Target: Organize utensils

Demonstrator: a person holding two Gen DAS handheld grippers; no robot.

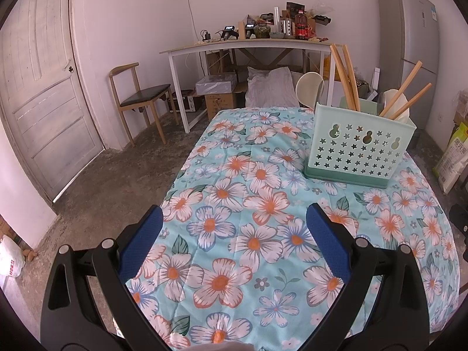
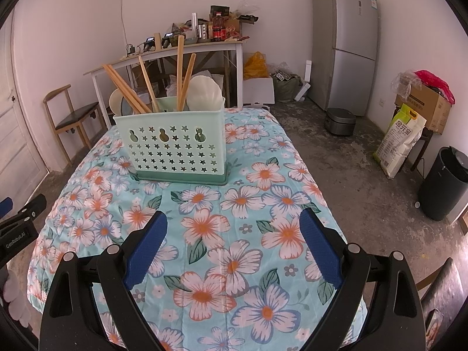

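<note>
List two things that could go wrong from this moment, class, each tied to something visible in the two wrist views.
1. The wooden chopsticks lean out well above the green utensil holder; a claw brushing them could tip the holder.
2. The holder stands on a soft floral tablecloth, so it may slide or rock if pushed. Both the left claw and right claw are open and empty.

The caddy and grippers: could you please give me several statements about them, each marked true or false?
1. The caddy stands upright on the floral cloth. True.
2. The left gripper holds a chopstick. False: it is open and empty.
3. Chopsticks stick up out of the caddy. True.
4. The right gripper is shut. False: it is open.
5. Loose utensils lie on the cloth in front of the caddy. False: none show there.
</note>
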